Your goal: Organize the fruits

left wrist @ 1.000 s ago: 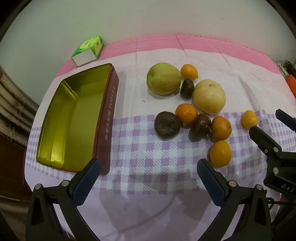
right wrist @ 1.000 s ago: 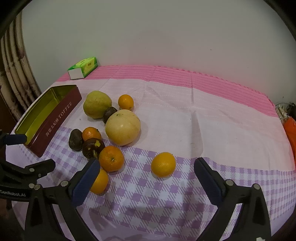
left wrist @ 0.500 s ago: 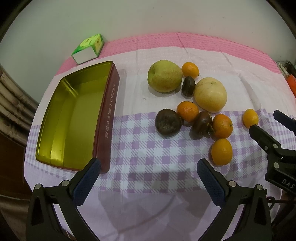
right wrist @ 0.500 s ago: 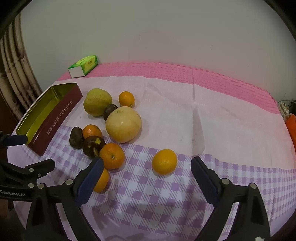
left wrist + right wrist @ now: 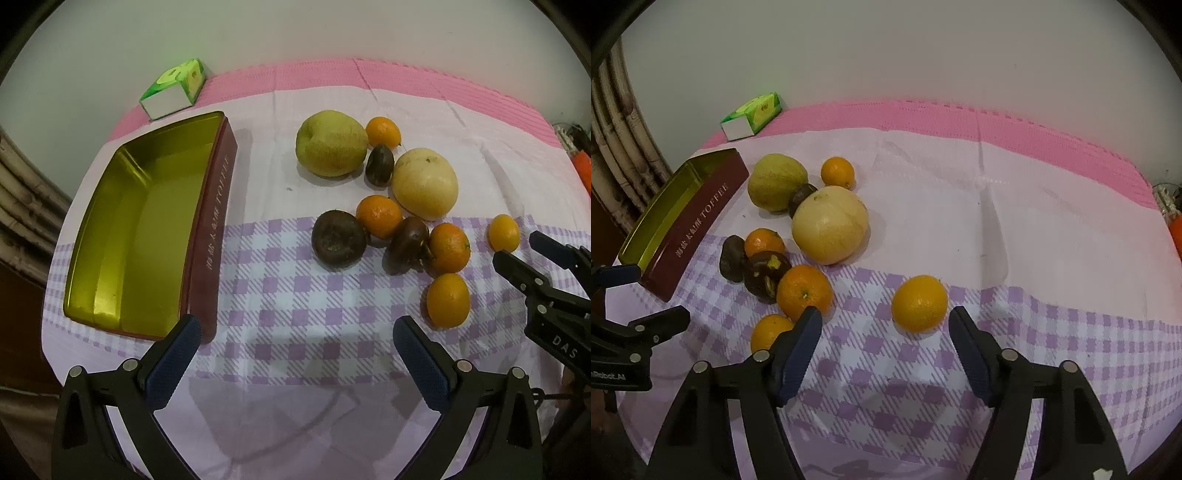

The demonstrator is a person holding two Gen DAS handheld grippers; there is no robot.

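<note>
- On the pink and lilac-checked tablecloth [image 5: 280, 302] lies a loose cluster of fruit, with an open toffee tin [image 5: 147, 229] to its left, its gold inside bare.
- At the back of the cluster sit a green pear [image 5: 330, 144] and a pale yellow pear [image 5: 424, 182], with a small dark fruit [image 5: 379, 164] wedged between them and a small orange [image 5: 383, 132] behind.
- Nearer, a dark round fruit [image 5: 338, 242], an orange [image 5: 378, 216], another dark fruit [image 5: 408, 243] and a second orange [image 5: 448, 247] lie in a touching row; one more orange [image 5: 447, 300] rests just in front of them.
- Apart from the group, a lone orange [image 5: 919, 302] sits on the checks, just ahead of the right gripper [image 5: 884, 325]; its fingers stand wide apart, holding nothing, and the fruit is not between them.
- Over the near edge of the cloth hangs the left gripper [image 5: 297, 332], fingers spread wide and empty, its left tip close to the tin's near corner.
- By the wall at the far left corner stands a green and white carton [image 5: 173, 88].
</note>
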